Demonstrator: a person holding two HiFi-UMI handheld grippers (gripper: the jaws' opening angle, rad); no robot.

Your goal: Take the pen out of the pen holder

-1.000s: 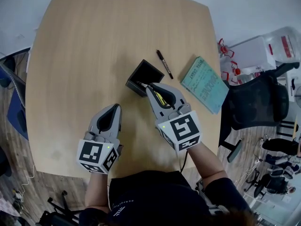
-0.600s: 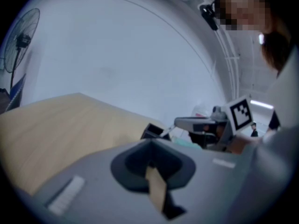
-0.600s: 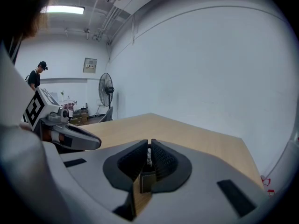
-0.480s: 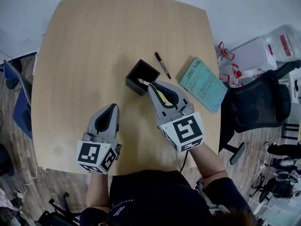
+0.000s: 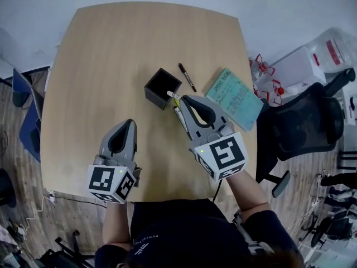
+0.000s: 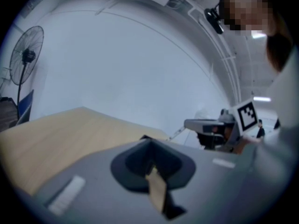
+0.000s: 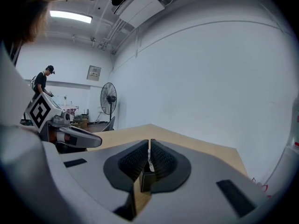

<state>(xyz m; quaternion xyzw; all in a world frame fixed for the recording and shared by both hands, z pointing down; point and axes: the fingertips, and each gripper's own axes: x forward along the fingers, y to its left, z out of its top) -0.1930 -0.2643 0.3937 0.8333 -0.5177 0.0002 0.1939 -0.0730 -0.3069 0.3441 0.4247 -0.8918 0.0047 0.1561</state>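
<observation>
The left tongs (image 5: 129,124) hover over the wooden tabletop (image 5: 111,54), to the near left of the black square pen holder (image 5: 156,97) and well apart from it. Their jaws are together with nothing between them, as the left gripper view (image 6: 148,141) shows, and they point away from the person across the tabletop.

The pen holder stands upright near the middle of the tabletop, its opening facing up. The head view shows only a dark inside.

Just to the near right of the pen holder are the right tongs (image 5: 181,100). Their jaws have just been closing and are clamped on the pen (image 5: 174,97), which shows as a thin pale line between the ribbed pads (image 7: 159,160) in the right gripper view (image 7: 149,146). In the head view the pen lies along the tongs, and its white tip sticks out past the jaw ends, right at the near right corner of the pen holder and outside its opening. Whether the tip touches the holder's wall cannot be told.

A black marker (image 5: 187,77) lies flat on the tabletop just right of the pen holder, apart from it. Farther right of the pen holder, at the tabletop's edge, lies a green notebook (image 5: 235,98). Beyond that edge, well right of the pen holder, stands a black office chair (image 5: 304,121) on the floor.
</observation>
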